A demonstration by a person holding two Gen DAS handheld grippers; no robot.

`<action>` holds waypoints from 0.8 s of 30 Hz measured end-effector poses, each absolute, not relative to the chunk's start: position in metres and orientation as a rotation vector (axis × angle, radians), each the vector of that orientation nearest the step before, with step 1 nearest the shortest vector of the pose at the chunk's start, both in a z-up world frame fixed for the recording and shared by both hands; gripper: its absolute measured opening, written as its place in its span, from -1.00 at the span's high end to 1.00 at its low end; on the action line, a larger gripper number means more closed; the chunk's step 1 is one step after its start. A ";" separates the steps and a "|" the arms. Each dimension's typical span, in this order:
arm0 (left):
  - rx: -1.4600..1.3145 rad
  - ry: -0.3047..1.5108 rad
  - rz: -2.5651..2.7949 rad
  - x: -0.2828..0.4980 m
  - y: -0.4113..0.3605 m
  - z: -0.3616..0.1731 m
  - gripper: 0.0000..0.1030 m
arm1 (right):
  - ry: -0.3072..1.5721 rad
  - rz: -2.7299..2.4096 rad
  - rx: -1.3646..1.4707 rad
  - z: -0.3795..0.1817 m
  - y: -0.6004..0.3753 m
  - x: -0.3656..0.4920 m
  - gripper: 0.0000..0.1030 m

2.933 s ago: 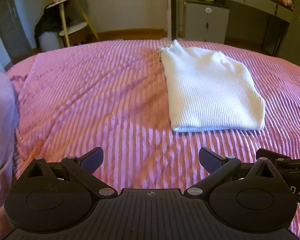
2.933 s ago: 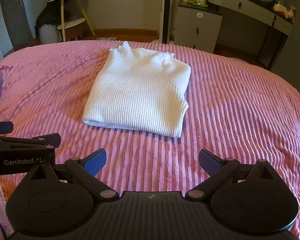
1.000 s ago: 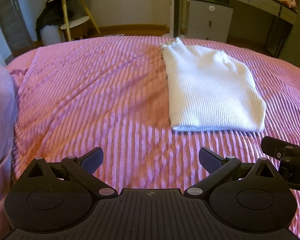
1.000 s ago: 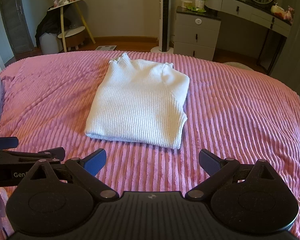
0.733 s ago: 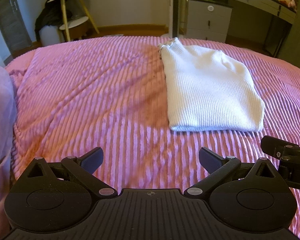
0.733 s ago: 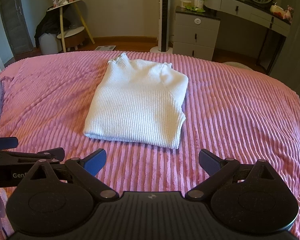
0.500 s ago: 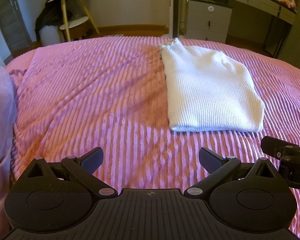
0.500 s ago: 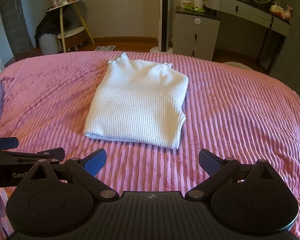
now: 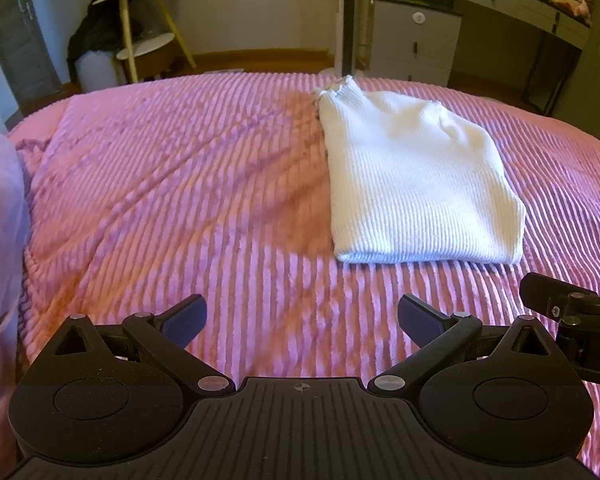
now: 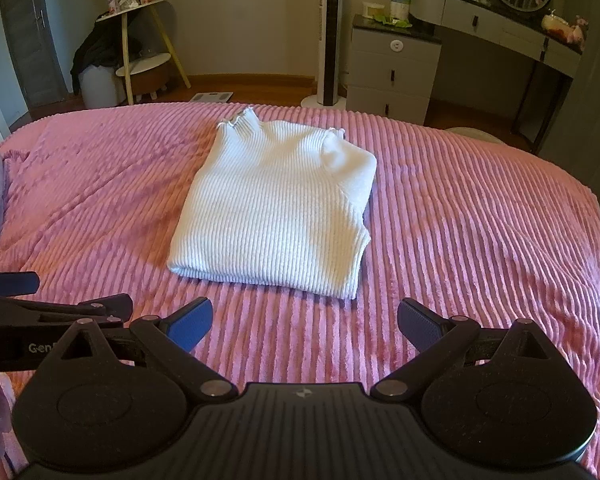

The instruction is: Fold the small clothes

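Left gripper [image 9: 302,322] and right gripper [image 10: 305,323] both gaped empty above pink ribbed bedspread [image 10: 480,220]; folded white ribbed sweater [image 10: 276,204] lay ahead, untouched.

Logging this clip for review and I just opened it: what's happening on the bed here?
A person holds two handheld grippers over a bed with a pink ribbed blanket. The left gripper and the right gripper are both open and empty, side by side, short of the cloth. Ahead of them a white knit sweater lies on the blanket, already folded into a compact rectangle, collar at the far end. Neither gripper touches it.
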State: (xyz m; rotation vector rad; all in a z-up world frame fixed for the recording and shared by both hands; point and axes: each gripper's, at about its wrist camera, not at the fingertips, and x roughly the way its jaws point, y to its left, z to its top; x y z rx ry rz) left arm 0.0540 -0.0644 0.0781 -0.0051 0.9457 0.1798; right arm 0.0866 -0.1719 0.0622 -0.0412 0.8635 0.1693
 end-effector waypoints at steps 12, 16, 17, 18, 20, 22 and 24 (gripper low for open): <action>0.003 0.936 0.176 0.054 -0.066 0.077 -1.00 | 0.866 0.169 -0.046 0.061 -0.172 0.087 -0.92; -0.005 0.933 0.171 0.054 -0.066 0.076 -1.00 | 0.865 0.167 -0.045 0.062 -0.172 0.087 -0.92; -0.003 0.933 0.172 0.054 -0.066 0.076 -1.00 | 0.864 0.166 -0.046 0.062 -0.172 0.087 -0.92; -0.004 0.933 0.174 0.054 -0.065 0.076 -1.00 | 0.863 0.166 -0.048 0.062 -0.172 0.087 -0.92; -0.014 0.936 0.177 0.054 -0.064 0.076 -1.00 | 0.861 0.164 -0.053 0.062 -0.172 0.086 -0.92; -0.026 0.939 0.177 0.053 -0.062 0.076 -1.00 | 0.860 0.162 -0.056 0.062 -0.171 0.086 -0.92; -0.027 0.937 0.182 0.051 -0.062 0.076 -1.00 | 0.861 0.165 -0.059 0.062 -0.171 0.086 -0.92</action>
